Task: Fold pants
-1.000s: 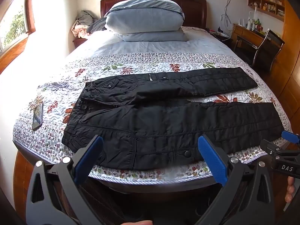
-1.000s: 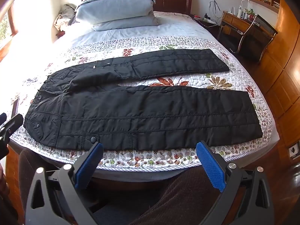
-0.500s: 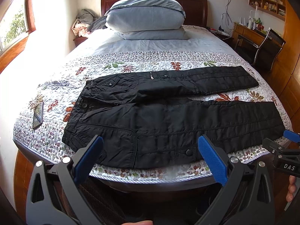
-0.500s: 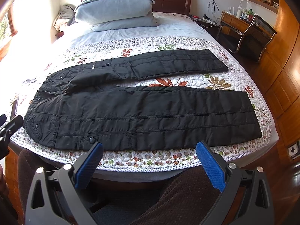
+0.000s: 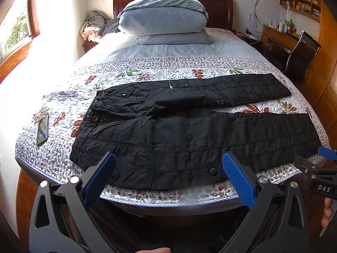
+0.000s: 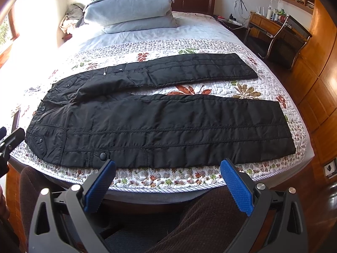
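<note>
Bedroom, bed (image 5: 63, 97) lying under a floral quilt. Left gripper (image 5: 168, 175) and right gripper (image 6: 167, 179) are hovering at the near edge, jaws spread wide, gripping nothing. Black pants (image 6: 160, 124) are lying flat across the quilt, waist at left, legs parted and running right. Phone (image 5: 42, 129) is resting beside the waist; pillows (image 5: 164, 21) are sitting stacked at the headboard.

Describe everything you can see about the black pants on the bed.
The black quilted padded pants lie flat and unfolded across the floral quilted bedspread, waist left, legs spread apart toward the right. Stitched seam lines, snap buttons, pocket flaps and a small zipper pull show. The fabric is slightly wrinkled. Neither tongs touch them.
</note>
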`<act>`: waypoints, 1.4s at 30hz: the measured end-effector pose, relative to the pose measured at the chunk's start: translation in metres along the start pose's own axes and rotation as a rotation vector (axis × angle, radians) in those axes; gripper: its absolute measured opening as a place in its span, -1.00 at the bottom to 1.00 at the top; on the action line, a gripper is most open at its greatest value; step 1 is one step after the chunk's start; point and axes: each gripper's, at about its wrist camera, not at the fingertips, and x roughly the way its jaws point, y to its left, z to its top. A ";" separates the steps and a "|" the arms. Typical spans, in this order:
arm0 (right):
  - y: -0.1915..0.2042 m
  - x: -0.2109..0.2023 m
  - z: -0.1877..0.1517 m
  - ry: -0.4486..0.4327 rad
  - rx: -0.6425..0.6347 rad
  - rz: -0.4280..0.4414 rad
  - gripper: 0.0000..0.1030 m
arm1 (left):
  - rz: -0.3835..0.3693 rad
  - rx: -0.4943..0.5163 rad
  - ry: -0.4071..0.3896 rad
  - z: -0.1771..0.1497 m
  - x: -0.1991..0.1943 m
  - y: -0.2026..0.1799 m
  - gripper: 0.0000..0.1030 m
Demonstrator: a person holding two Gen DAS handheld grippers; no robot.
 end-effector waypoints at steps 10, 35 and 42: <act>0.000 0.005 -0.001 0.006 -0.005 -0.007 0.94 | 0.001 0.001 0.003 0.000 0.004 0.001 0.95; 0.001 0.009 0.002 0.002 0.001 0.030 0.93 | 0.002 0.004 0.005 0.000 0.011 0.000 0.95; -0.003 0.017 0.004 0.024 0.027 0.049 0.93 | -0.001 0.013 0.004 0.002 0.015 -0.002 0.95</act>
